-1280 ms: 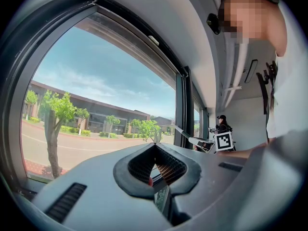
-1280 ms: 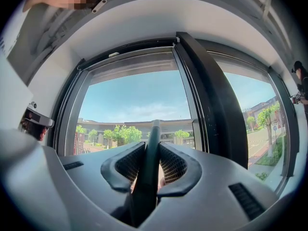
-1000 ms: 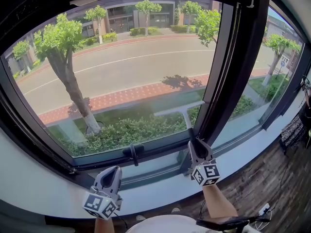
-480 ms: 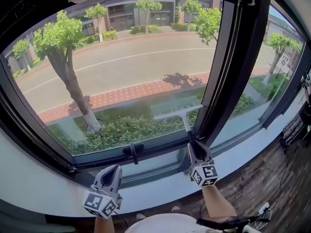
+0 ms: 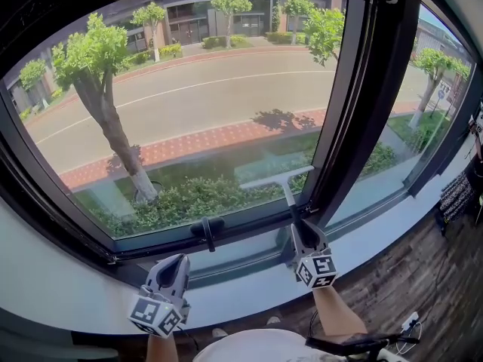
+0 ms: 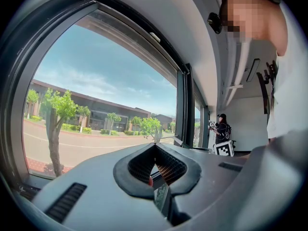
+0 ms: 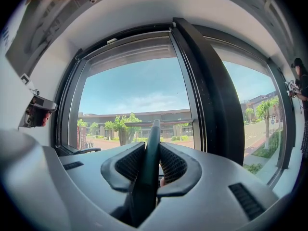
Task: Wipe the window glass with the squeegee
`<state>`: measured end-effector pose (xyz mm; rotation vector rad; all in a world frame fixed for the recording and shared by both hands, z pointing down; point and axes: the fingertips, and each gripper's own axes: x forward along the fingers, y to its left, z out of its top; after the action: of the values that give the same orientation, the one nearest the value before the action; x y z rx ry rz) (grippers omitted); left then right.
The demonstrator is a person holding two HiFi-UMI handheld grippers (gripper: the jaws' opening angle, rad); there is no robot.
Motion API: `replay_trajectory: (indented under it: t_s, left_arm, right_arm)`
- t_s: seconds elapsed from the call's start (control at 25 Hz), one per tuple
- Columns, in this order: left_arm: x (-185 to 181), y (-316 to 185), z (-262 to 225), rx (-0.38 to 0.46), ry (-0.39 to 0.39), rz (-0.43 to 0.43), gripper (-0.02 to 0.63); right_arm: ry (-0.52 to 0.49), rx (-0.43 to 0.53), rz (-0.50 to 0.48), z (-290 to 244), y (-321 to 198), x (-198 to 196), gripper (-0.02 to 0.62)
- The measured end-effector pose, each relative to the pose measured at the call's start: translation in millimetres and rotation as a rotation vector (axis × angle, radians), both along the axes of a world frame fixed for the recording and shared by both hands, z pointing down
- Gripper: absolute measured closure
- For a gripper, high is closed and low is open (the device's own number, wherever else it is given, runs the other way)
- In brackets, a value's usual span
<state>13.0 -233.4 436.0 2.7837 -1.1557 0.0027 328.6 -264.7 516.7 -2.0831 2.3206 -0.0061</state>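
Outside, a tree (image 5: 113, 130) with a thick, leaning trunk stands at the near left, beside a low green hedge (image 5: 196, 198). Past the hedge runs a strip of red brick pavement (image 5: 196, 148), then a broad grey road (image 5: 219, 96) marked with a white line. On its far side, smaller trees stand before low buildings (image 5: 215, 21). The sky (image 7: 139, 88) is blue with thin cloud. A black handle (image 5: 207, 231) sits on the lower frame, and a wide dark post (image 5: 377, 89) rises to its right. A pale sill (image 5: 53, 277) runs below, with dark wooden floor (image 5: 411, 281) at the near right. Far off in the room stands a person (image 6: 222, 129) in dark clothes and a cap.
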Motion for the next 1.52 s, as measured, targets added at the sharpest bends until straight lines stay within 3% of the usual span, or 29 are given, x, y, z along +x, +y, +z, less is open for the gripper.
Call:
replay_trajectory:
  t_s: [0.88,1.2,1.52]
  left_arm:
    - [6,7,8,-0.018,-0.025,0.018,0.588]
    - [6,7,10,-0.028,-0.027,0.013,0.588]
    - [10,8,14,-0.036,-0.03,0.018,0.588]
  right_arm:
    - [-0.009,-0.001,-0.003,32,0,-1,0.495]
    - [0.01,-0.096,-0.006,68,1,-1,0.495]
    - [0.003,-0.119,-0.007,81,0,0,0.495]
